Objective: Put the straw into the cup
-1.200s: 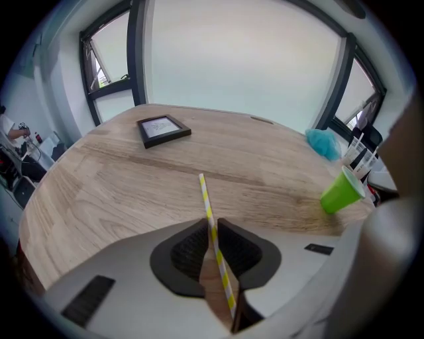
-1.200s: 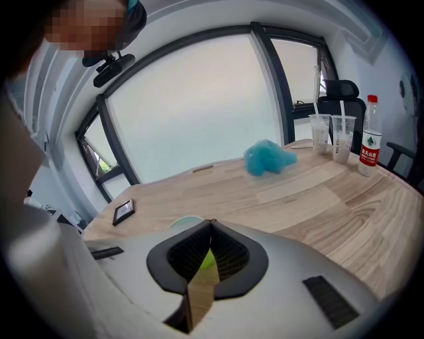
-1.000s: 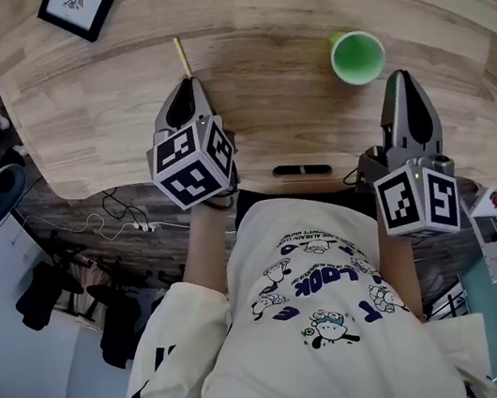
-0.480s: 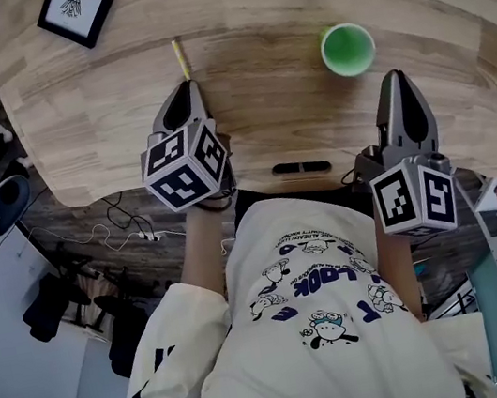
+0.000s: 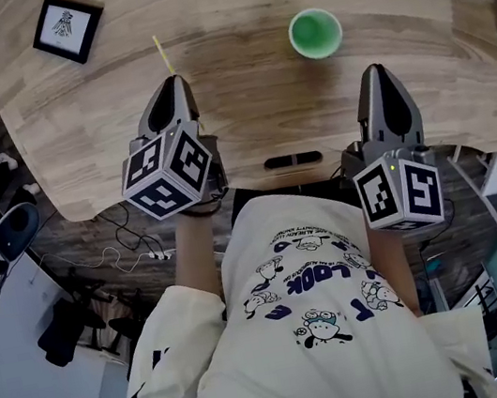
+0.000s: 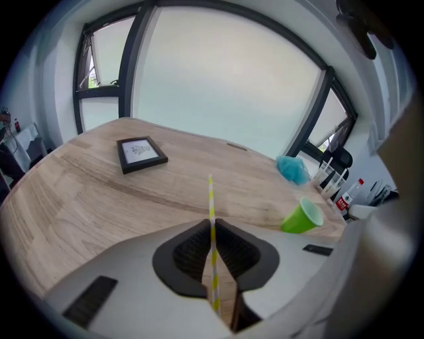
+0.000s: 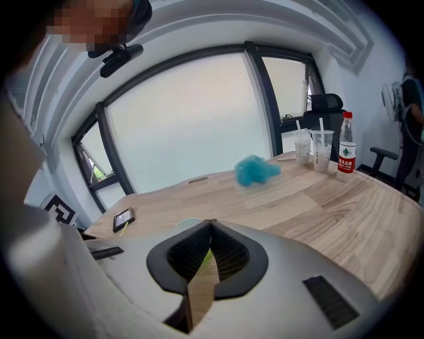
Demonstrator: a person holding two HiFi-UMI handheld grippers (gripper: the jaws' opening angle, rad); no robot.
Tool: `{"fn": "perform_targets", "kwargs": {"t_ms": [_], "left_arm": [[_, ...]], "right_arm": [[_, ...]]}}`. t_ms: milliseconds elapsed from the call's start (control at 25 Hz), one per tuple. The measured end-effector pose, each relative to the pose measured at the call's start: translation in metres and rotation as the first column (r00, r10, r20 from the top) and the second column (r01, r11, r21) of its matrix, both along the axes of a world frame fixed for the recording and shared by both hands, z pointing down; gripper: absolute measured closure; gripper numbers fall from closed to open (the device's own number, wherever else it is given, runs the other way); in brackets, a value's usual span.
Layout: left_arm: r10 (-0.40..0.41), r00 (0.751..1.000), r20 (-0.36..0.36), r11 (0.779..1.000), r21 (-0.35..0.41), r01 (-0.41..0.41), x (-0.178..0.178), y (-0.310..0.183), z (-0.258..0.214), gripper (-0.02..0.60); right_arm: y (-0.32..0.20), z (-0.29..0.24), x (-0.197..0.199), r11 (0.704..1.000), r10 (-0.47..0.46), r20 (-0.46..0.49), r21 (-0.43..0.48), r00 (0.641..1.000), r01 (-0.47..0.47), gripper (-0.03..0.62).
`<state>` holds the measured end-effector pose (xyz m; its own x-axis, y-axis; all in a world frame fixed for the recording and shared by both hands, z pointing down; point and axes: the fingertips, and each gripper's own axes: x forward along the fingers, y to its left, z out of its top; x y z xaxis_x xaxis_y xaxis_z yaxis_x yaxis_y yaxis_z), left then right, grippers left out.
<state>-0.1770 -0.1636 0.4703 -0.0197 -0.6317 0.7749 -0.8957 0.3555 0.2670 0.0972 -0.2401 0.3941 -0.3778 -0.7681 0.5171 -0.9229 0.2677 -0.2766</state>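
A thin yellow-and-white striped straw (image 5: pixel 164 56) (image 6: pixel 211 198) is pinched between the jaws of my left gripper (image 5: pixel 169 80) (image 6: pixel 212 224) and sticks out ahead of them over the wooden table (image 5: pixel 252 111). The green cup (image 5: pixel 315 33) (image 6: pixel 301 216) stands open-topped to the right of the straw, apart from it. My right gripper (image 5: pixel 377 71) (image 7: pixel 211 222) hovers near the table's front edge, below and right of the cup, shut with nothing in it. A sliver of the cup's green (image 7: pixel 204 255) shows behind its jaws.
A black-framed picture (image 5: pixel 67 28) (image 6: pixel 140 153) lies at the far left. A blue fluffy thing (image 7: pixel 257 169) (image 6: pixel 291 169), a water bottle (image 7: pixel 344 152) and clear plastic cups (image 7: pixel 311 148) stand at the far right. A dark slot (image 5: pixel 294 159) sits in the front edge.
The whole view has shifted, so table, cup and frame sit higher and further left. My left gripper keeps its hold on the straw. Both grippers stay near the front edge.
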Motion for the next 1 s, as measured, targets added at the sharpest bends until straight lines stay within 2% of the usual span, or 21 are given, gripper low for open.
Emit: {"fn": "perform_targets", "kwargs": {"t_ms": [400,1000], "left_arm": [[0.048,0.999,0.01,0.986,0.158,-0.049,0.031,-0.039,-0.053,0.531],[0.049,0.999,-0.009,0.942,0.333,-0.043,0.084,-0.085,-0.111,0.529]], "right_arm": [[0.001,-0.017,0.016,0.999,-0.007,0.032,0.046,0.999,0.005,0.602],[-0.013,-0.022,0.041,0.997,-0.022,0.097,0.075,0.995,0.014,0.602]]}}
